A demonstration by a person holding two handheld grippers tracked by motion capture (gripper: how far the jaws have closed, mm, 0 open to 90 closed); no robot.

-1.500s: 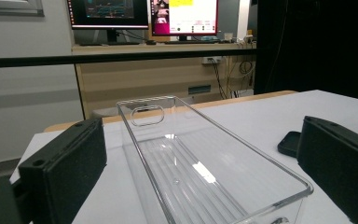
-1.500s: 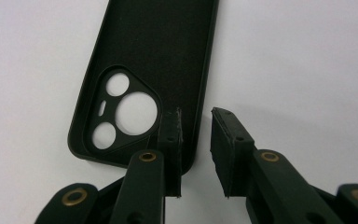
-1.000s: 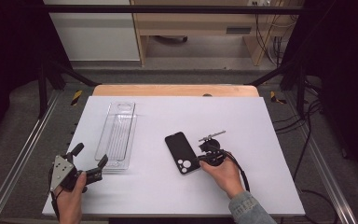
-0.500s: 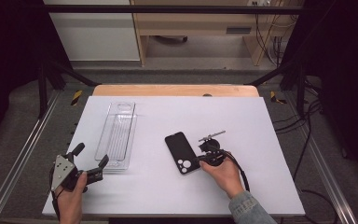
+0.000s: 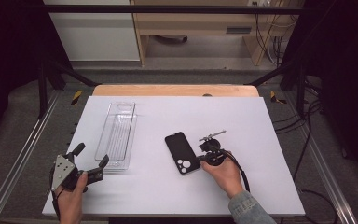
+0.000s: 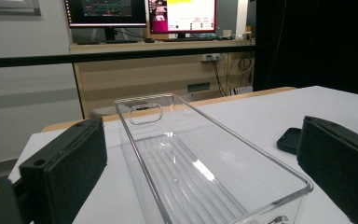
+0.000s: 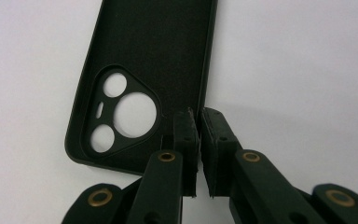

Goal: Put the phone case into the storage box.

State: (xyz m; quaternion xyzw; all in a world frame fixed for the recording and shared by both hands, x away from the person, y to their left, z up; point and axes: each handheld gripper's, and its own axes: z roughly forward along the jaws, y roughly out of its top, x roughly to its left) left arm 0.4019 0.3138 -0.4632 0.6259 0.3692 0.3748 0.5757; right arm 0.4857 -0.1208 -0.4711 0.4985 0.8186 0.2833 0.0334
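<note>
Nothing much has shifted over the last second: my right gripper (image 5: 204,153) stays where it was, its jaws pinched nearly together on the side wall of the phone case (image 5: 182,152), one pad inside the rim and one outside. The case lies flat on the white table (image 5: 261,186), mid-table, camera cut-out toward me, just right of the clear tray (image 5: 116,140). My left gripper (image 5: 89,164) still waits at the near left corner, jaws spread wide and holding nothing, aimed along the tray. I read this stillness as the grip settling, so lifting the case toward the tray looks like the next step.
</note>
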